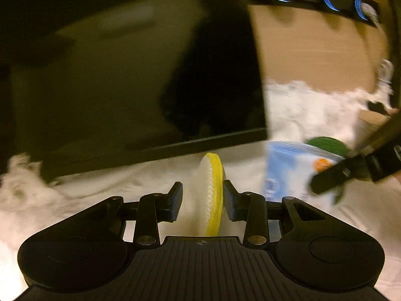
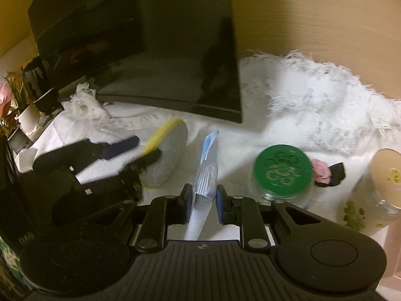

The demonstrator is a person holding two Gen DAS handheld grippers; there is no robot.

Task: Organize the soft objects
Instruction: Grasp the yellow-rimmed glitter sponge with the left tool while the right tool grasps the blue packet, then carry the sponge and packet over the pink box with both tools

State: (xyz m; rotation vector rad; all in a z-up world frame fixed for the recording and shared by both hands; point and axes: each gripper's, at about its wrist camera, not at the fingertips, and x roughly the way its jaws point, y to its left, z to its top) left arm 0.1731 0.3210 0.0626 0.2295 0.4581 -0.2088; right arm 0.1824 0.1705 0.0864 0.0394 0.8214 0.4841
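Note:
A round sponge, yellow on one face and white mesh on the other, stands on edge between the pads of my left gripper, which is shut on it. The right wrist view shows the same sponge tilted above the white cloth in the left gripper. My right gripper is shut on a soft blue and white packet, held edge-on just right of the sponge. From the left wrist view the packet sits at the right, with the right gripper on its far side.
A fringed white cloth covers the surface. A black screen stands at the back. A green-lidded glass jar, a pink soft item with a black clip and a tan-lidded jar sit right. A potted plant is far left.

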